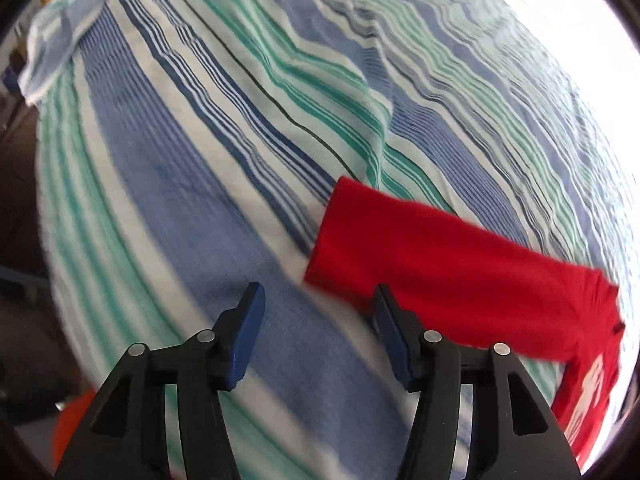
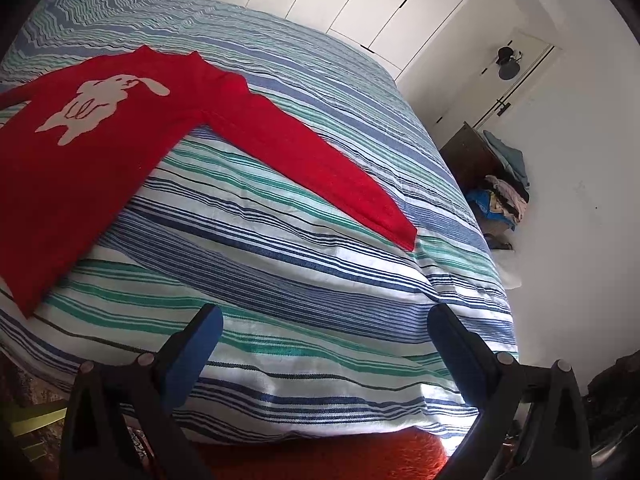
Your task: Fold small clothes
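A red sweater [image 2: 104, 128] is lying flat on a striped bedspread [image 2: 304, 264], its front facing up and showing a pale rabbit figure [image 2: 100, 100]. One sleeve [image 2: 312, 160] is stretching away from the sweater's body toward the side of the bed nearest the white wall, its cuff resting on the cover close to the bed's edge. The other sleeve [image 1: 440, 264] is lying straight out on the opposite side of the sweater. The left gripper [image 1: 316, 316] is pointing steeply down just beside that sleeve's cuff, its blue-padded jaws standing apart with only striped cloth between them; one pad is overlapping the sleeve's lower edge in the view, though whether it is touching the fabric cannot be told. That view is blurring. The right gripper [image 2: 324, 324] is hanging over the near edge of the bed, well clear of the sweater, its jaws gaping wide and holding nothing. An orange rug [image 2: 328, 460] is showing on the floor below the bed's near edge. Beyond the bed from the sweater, white cupboard doors [image 2: 360, 4] are lining the wall, and a heap of clothes [image 2: 504, 196] is sitting against a dark cabinet [image 2: 468, 152] beside the bed.
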The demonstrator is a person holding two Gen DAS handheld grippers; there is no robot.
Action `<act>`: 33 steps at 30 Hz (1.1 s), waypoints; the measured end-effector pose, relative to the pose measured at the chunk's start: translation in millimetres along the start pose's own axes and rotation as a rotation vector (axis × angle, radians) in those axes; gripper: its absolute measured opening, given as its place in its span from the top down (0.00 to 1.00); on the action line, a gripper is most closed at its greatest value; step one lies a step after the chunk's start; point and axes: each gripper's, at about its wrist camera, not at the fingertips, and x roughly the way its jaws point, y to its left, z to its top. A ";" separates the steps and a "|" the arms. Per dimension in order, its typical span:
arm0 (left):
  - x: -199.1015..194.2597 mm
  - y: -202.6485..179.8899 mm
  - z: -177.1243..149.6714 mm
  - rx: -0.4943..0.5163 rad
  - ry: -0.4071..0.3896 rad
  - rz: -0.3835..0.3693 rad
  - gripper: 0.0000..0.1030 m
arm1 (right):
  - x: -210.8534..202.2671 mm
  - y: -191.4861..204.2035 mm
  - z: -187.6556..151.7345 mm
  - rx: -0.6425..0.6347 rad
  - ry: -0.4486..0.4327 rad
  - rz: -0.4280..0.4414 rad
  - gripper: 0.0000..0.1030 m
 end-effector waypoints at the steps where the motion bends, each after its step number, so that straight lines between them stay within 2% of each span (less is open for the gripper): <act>1: -6.1 -0.5 -2.7 0.014 -0.007 0.000 0.44 | -0.1 -0.1 -0.1 -0.001 0.000 0.000 0.02; 4: -30.4 -9.5 0.2 0.072 -0.061 -0.027 0.45 | 0.1 0.2 -0.1 -0.002 0.001 0.000 0.02; 7: -55.7 -34.9 31.0 0.174 -0.148 -0.102 0.43 | 1.5 -0.4 -0.5 -0.006 0.006 0.003 0.02; 8: -57.0 -43.8 42.7 0.207 -0.151 -0.139 0.41 | 2.2 -0.3 -0.5 -0.008 0.008 0.006 0.02; 9: -53.0 -54.9 55.0 0.250 -0.127 -0.186 0.34 | 2.6 0.0 -0.4 -0.009 0.010 0.008 0.02; 11: -29.9 -80.5 75.5 0.352 -0.039 -0.271 0.33 | 3.2 0.0 -0.4 -0.010 0.011 0.007 0.02; 12: -20.8 -87.7 76.0 0.374 -0.023 -0.269 0.34 | 3.0 0.2 -0.3 -0.010 0.010 0.003 0.02; 14: 8.5 -110.1 77.3 0.435 0.023 -0.206 0.38 | 2.4 1.1 -0.1 -0.012 0.010 -0.007 0.02; 18: 47.3 -139.4 56.5 0.568 0.079 -0.110 0.42 | 2.5 3.1 0.4 -0.025 0.014 -0.017 0.02; 22: 70.8 -149.4 49.0 0.636 0.103 -0.074 0.39 | 6.3 5.0 0.5 -0.039 0.030 -0.013 0.02; 23: 74.1 -150.6 46.8 0.651 0.108 -0.067 0.45 | 7.2 5.3 0.7 -0.041 0.034 -0.012 0.02; 24: 74.8 -151.0 45.3 0.654 0.106 -0.065 0.83 | 8.0 5.9 1.0 -0.042 0.037 -0.012 0.02; 25: 75.4 -151.9 44.6 0.655 0.113 -0.057 1.00 | 8.4 6.2 1.2 -0.044 0.040 -0.013 0.02; 29: 55.9 -161.3 40.8 0.683 -0.049 0.067 1.00 | 7.7 8.0 1.5 -0.050 0.039 -0.025 0.02; 31: 50.3 -157.9 47.2 0.616 -0.099 0.096 1.00 | 8.0 8.6 1.5 -0.052 0.041 -0.026 0.02; 33: 53.5 -153.8 56.6 0.535 -0.106 0.121 1.00 | 8.9 8.8 1.5 -0.053 0.044 -0.023 0.02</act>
